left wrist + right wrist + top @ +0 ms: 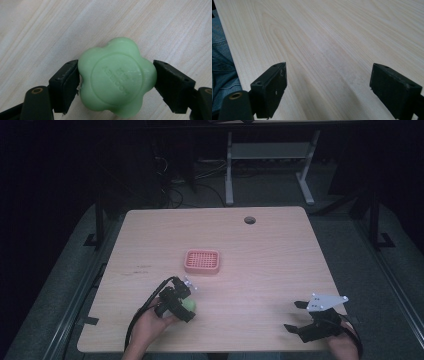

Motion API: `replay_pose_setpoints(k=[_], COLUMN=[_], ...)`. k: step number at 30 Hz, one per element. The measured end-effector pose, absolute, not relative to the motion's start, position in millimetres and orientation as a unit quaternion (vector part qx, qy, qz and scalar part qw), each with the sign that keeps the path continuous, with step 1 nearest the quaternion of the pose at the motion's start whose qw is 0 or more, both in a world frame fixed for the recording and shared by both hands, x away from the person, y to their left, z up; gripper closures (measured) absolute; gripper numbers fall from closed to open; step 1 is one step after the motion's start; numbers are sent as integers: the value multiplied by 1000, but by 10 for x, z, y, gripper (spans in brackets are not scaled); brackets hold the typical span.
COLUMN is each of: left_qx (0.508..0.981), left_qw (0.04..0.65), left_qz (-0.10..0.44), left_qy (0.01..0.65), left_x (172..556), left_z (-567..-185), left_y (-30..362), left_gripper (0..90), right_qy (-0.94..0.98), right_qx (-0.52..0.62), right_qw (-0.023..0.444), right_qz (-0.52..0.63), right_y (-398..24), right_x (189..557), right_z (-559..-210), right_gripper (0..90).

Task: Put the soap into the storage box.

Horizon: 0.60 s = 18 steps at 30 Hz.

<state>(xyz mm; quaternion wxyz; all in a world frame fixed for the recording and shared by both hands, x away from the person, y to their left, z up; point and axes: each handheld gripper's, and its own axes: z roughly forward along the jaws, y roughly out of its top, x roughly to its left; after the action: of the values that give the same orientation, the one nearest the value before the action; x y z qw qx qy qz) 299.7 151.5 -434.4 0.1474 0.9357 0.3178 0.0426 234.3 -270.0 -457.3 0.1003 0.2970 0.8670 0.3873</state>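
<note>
1. Two grippers are seen low in the high view: the left gripper [186, 303] at lower centre-left, the right gripper [296, 316] at lower right, well apart from each other.
2. A green flower-shaped soap [117, 77] is held between the left jaws; in the left gripper view both pads are seen pressed against opposite lobes, just above or on the wooden table [270, 250]. Whether the bar is lifted clear cannot be told.
3. In the high view the soap [189, 305] lies below and slightly left of the pink slatted soap dish [202, 261], which sits near the centre of the frame; the two are near but apart.
4. The right jaws are held wide with nothing between them; bare wood grain is seen beyond them in the right gripper view, and blue denim at its left edge.
5. The work in hand is judged to be carrying the soap to the dish.
6. A slip is judged the main risk: the bar is rounded and smooth, and contact is made on curved lobes only, so it could squirt out if squeezed harder or tilted.
7. A knock against the near rim of the dish is possible if the bar is carried too low, and the light dish could be pushed away.
8. An off-centre release could leave the bar propped on the rim.
</note>
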Motion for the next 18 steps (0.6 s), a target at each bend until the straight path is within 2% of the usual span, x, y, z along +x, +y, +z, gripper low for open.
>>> replay_pose_setpoints(k=[18], left_qx=[933], left_qw=[141], left_qz=[34], left_qy=[328], left_x=[3031], left_z=[-4390], left_y=[1486], left_gripper=[250], right_qy=[868], right_qx=[294], right_qw=[101], right_qz=[388], right_y=[-2692], right_x=[2343], right_z=[-4573], right_gripper=[138])
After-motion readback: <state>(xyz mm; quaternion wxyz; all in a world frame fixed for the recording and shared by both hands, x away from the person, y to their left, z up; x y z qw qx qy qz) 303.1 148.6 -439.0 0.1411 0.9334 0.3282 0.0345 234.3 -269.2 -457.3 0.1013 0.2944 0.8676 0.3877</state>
